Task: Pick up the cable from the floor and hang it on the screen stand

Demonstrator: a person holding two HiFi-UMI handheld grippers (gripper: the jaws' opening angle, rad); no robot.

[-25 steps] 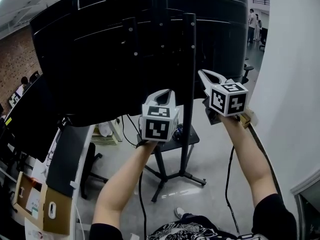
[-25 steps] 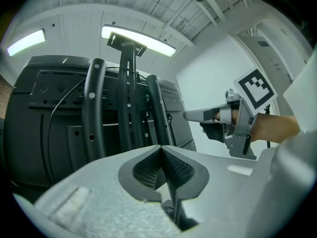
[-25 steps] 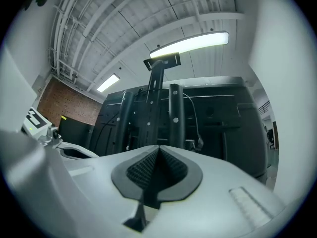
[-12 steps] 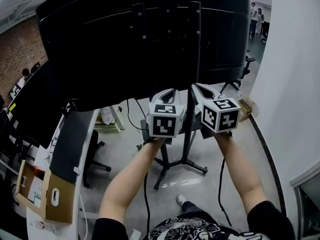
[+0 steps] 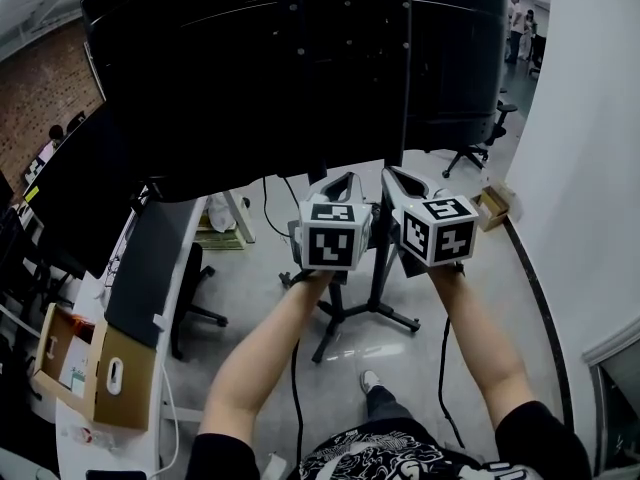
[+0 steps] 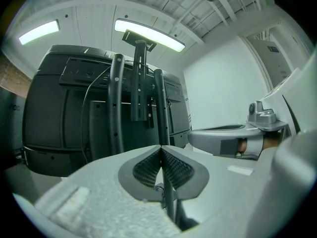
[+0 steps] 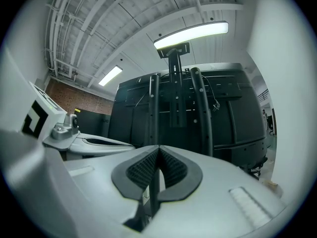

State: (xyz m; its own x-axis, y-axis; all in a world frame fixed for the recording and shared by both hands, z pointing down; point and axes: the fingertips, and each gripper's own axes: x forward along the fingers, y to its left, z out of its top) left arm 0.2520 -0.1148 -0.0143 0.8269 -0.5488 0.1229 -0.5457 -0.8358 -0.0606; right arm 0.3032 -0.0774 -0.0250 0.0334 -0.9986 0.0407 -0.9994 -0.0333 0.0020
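Grey plastic, both claws were clenched on nothing: the left claw point(image 6: 161, 150) and right claw point(image 7: 158, 150) sat side by side at lower centre, raised toward the screen stand point(image 5: 378, 268), probably because the hanging happens up there. A thin dark cable point(image 6: 84, 118) lay along the stand's uprights behind the screen point(image 5: 200, 88), likely the task's own. No readable writing showed, only the squares on the marker cubes point(image 5: 330, 240).
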